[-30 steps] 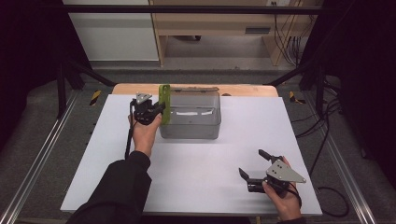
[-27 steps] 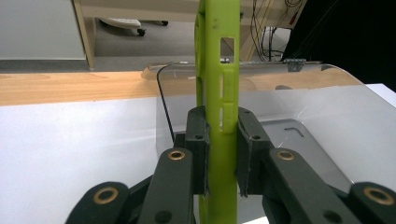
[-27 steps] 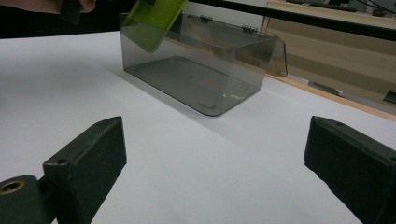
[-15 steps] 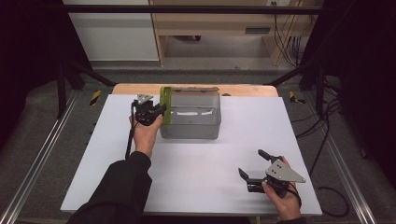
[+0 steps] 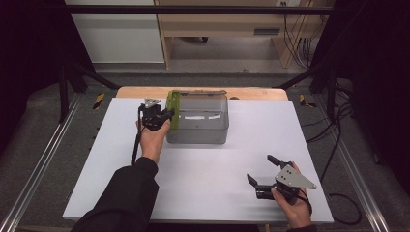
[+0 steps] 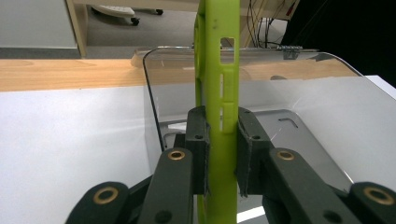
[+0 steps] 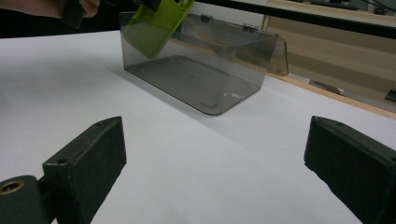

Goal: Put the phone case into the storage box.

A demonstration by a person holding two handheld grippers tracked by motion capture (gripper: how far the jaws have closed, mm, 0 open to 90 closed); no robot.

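High view: left gripper holds the green phone case upright at the left wall of the clear box; it sits slightly nearer the box than before.

Left gripper view: jaws clamp the case edge; lower it straight, clearing the rim.

Right gripper view: right gripper gapes idle, unchanged.

No legible text, labels or numbers anywhere.
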